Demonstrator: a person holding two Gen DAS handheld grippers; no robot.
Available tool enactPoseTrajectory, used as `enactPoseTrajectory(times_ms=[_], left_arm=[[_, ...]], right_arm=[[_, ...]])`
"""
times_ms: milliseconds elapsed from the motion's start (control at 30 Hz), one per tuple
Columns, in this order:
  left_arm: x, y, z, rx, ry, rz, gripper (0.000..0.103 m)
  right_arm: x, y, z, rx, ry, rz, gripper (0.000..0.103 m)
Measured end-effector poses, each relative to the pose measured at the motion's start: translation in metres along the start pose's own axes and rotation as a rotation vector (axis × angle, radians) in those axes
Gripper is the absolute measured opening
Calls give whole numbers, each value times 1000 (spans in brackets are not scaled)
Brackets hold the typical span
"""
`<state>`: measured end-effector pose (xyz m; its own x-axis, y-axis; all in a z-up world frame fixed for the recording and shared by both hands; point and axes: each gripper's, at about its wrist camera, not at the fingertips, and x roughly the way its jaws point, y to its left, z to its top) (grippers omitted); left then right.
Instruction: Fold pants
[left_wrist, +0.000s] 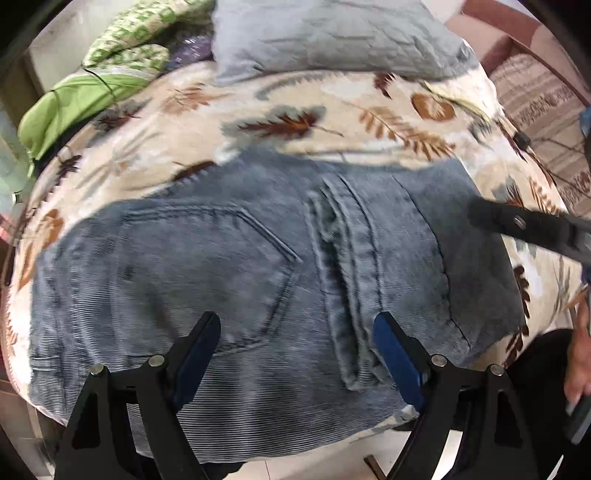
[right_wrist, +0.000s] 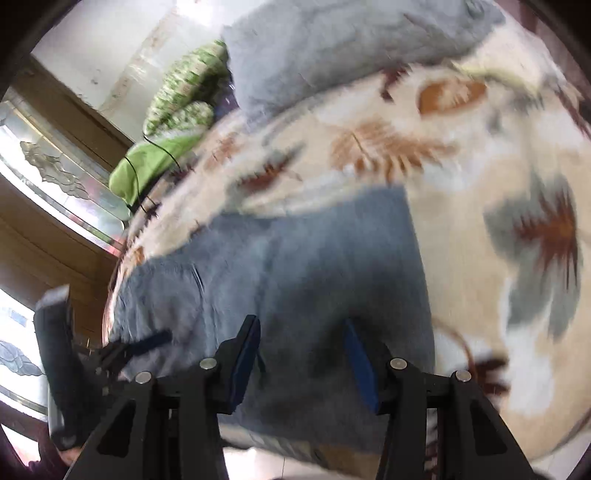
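Blue denim pants (left_wrist: 236, 266) lie folded into a compact block on a leaf-patterned blanket (left_wrist: 295, 110), back pocket and seat seam up. My left gripper (left_wrist: 297, 328) hovers open over their near edge, holding nothing. My right gripper shows at the right of the left wrist view (left_wrist: 517, 225), above the pants' right end. In the blurred right wrist view the right gripper (right_wrist: 301, 339) is open and empty over the pants (right_wrist: 295, 266). The left gripper (right_wrist: 147, 341) shows at the left of that view.
A grey pillow (left_wrist: 332, 37) lies at the back of the bed. Green bedding (left_wrist: 110, 66) is piled at the back left, with a black cable over it. A striped sofa (left_wrist: 535, 92) stands at the right. Tiled floor (left_wrist: 369, 454) shows below the bed's near edge.
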<state>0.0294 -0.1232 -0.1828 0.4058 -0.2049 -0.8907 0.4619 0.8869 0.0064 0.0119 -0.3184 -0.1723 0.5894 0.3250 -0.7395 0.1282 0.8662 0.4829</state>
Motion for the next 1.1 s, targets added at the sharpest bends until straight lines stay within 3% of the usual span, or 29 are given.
enactPoseTrajectory(times_ms=[100, 200, 367, 467, 600, 733, 833, 967, 1100], left_arm=[[3, 3, -4, 3, 6, 13, 86], [24, 1, -8, 18, 64, 47, 86], [12, 15, -11, -11, 44, 9, 86], [-7, 40, -15, -77, 13, 9, 86], [-34, 91, -31, -190, -30, 45, 86], [-57, 150, -47, -329, -63, 111, 86], [-74, 199, -63, -457, -72, 180, 86], [-90, 239, -86, -598, -84, 174, 86], [-87, 252, -105, -682, -37, 105, 86]], right_arm=[[22, 16, 16, -32, 21, -34, 52], [68, 22, 24, -82, 121, -74, 52], [71, 32, 26, -127, 103, -124, 54], [51, 36, 25, -93, 67, -44, 54], [34, 59, -2, -158, 63, 10, 54], [55, 76, -42, -296, 110, -82, 55], [53, 87, -52, -380, 50, -127, 55], [32, 85, -49, -311, -7, 28, 55], [16, 87, -57, -325, -106, 101, 55]])
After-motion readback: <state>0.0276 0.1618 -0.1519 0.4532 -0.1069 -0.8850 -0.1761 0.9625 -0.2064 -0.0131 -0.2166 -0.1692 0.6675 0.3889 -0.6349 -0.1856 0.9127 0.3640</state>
